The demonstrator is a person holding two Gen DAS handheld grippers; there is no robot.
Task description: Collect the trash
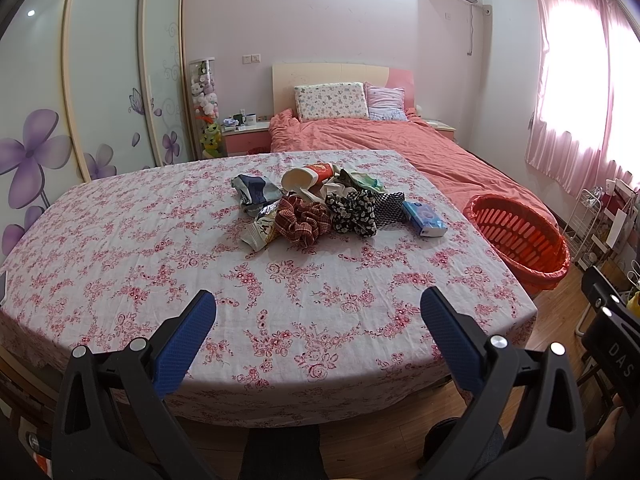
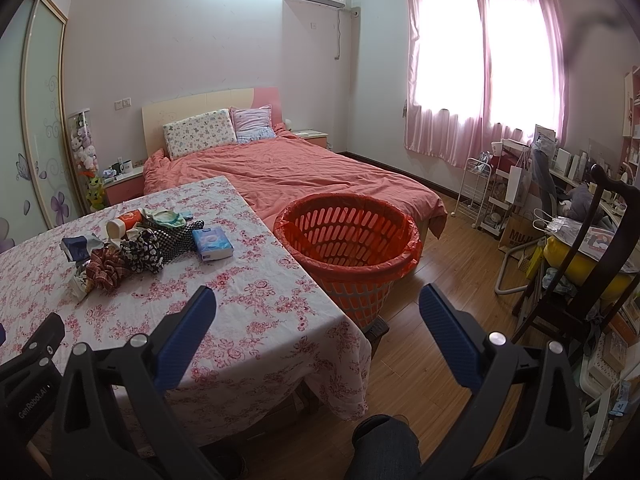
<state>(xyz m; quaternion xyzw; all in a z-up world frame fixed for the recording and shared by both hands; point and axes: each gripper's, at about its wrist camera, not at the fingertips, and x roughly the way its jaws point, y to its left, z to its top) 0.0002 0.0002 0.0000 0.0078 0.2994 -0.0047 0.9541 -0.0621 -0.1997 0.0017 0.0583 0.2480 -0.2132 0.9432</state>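
- Trash (image 1: 316, 208): a heap of wrappers, a paper cup (image 1: 306, 178) and crumpled scraps, lying on the flowered table (image 1: 160, 264) ahead of my left gripper (image 1: 318, 320).
- Left gripper: fingers spread wide, holding nothing.
- Right gripper (image 2: 318, 320): likewise wide apart and empty.
- Orange basket (image 2: 348, 240): just ahead of my right gripper, beside the table edge.

"DAS" on the right gripper (image 1: 616, 356) — "GenRobot.AI" on the left gripper (image 2: 28, 400).

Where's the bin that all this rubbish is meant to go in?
The orange basket stands on the floor off the table's right edge, at the foot of the bed.
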